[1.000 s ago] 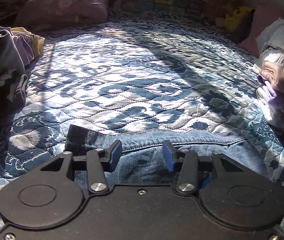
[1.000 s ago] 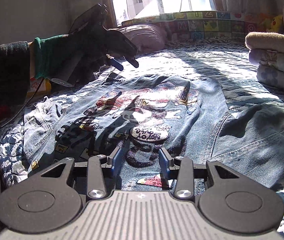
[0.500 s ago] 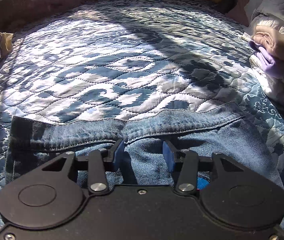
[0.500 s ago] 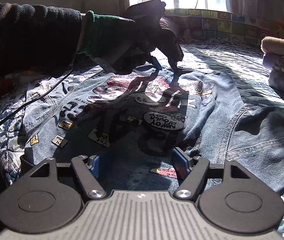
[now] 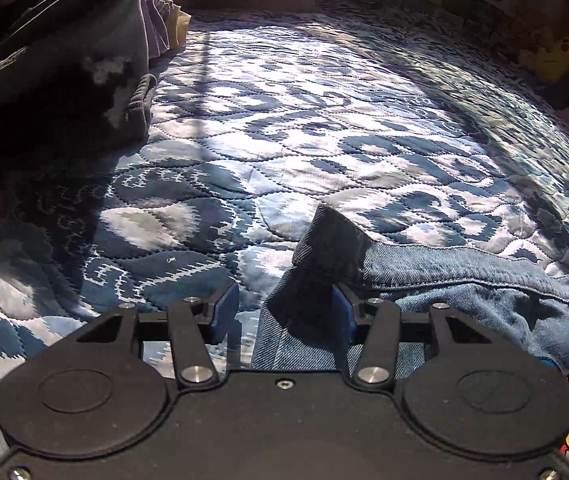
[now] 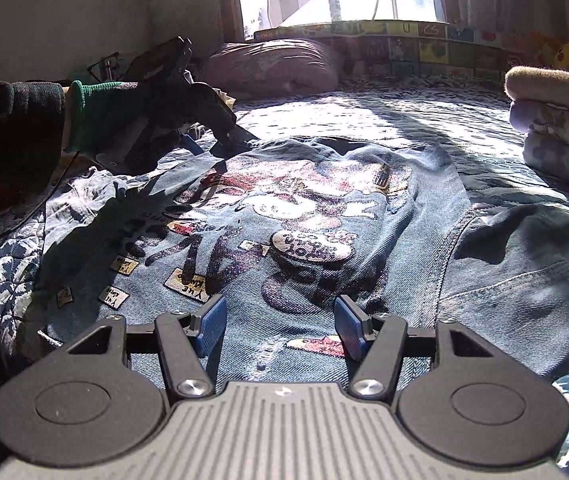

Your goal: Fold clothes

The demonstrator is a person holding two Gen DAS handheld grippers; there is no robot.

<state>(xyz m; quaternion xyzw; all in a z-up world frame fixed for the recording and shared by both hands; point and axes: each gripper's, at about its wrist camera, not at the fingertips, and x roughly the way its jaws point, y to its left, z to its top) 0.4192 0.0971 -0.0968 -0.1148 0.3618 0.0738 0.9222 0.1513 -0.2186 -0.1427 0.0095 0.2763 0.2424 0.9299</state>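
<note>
The denim jacket point(image 6: 324, 216) is seen spread on the quilted bed point(image 5: 284, 120), its patched graphics shown only in the right wrist view. The left gripper point(image 5: 282, 312) is held wide at the jacket's raised corner, which only its own camera shows. The right gripper point(image 6: 280, 328) is spread wide above the denim.

Blue patched denim jacket point(image 6: 324, 216)

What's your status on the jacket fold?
Both hand-held grippers open: left at denim jacket corner, right over printed back. Jacket flat, unfolded. Nothing blocking.
</note>
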